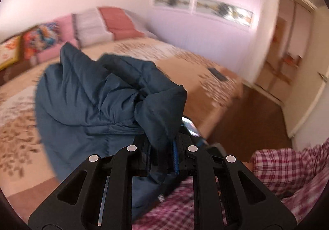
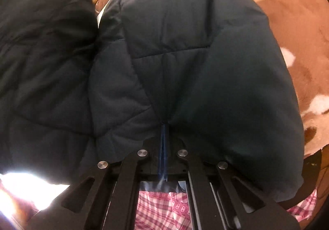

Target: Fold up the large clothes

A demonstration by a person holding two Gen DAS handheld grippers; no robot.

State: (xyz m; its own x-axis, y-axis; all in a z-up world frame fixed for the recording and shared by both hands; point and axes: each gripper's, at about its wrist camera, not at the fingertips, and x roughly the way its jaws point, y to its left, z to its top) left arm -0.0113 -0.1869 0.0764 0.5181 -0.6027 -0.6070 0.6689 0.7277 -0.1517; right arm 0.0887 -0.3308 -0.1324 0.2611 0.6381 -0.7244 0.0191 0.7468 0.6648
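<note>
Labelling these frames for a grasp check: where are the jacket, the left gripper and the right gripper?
jacket (image 1: 86, 90): left wrist view, bunched quilted body.
left gripper (image 1: 162, 151): left wrist view, between fingertips clamping fabric.
right gripper (image 2: 163, 151): right wrist view, between fingertips on blue edge.

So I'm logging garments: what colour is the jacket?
Dark navy blue puffer jacket, with a brighter blue zipper trim; the left wrist view shows it best.

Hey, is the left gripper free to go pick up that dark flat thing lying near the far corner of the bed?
Probably not yet. The left gripper is shut on the navy puffer jacket, which bunches up ahead of it. The dark flat object lies uncovered on the bedspread, beyond the jacket, so it would have to let go first.
</note>
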